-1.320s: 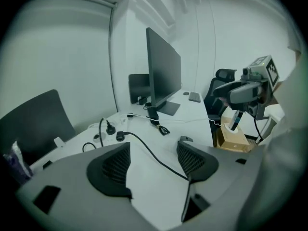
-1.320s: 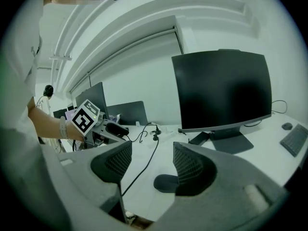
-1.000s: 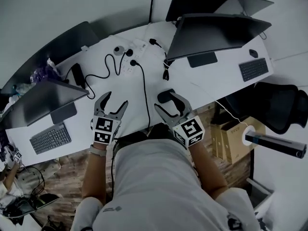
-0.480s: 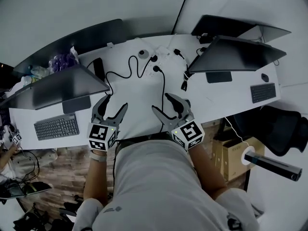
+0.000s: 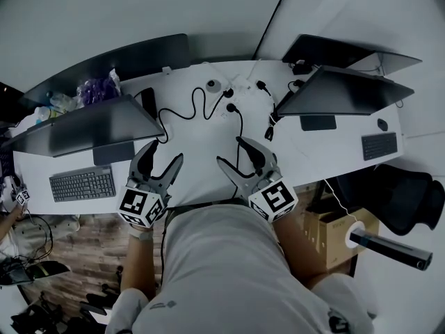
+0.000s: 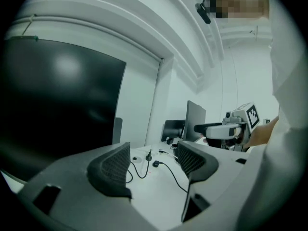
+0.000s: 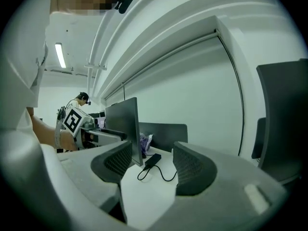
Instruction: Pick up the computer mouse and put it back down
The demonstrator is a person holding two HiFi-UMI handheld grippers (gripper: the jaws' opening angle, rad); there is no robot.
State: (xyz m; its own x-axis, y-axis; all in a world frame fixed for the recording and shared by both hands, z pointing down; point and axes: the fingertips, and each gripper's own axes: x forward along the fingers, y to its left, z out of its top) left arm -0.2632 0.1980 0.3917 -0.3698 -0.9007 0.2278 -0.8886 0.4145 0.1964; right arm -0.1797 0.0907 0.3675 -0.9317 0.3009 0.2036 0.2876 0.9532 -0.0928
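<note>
Pulled back to the near edge of the desk [image 5: 201, 155].
Left gripper [image 5: 163, 153] and right gripper [image 5: 230, 150] are both wide open and hold nothing.

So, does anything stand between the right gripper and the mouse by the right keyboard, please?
Nothing visible does: bare desk lies between the right gripper and the mouse; the monitor base sits just off that line.

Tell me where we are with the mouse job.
Nothing in hand: left gripper and right gripper hover over the desk, jaws apart, empty. The only mouse in view lies by the far-right keyboard. Nothing shows it was lifted, so pick and put-down may remain.
</note>
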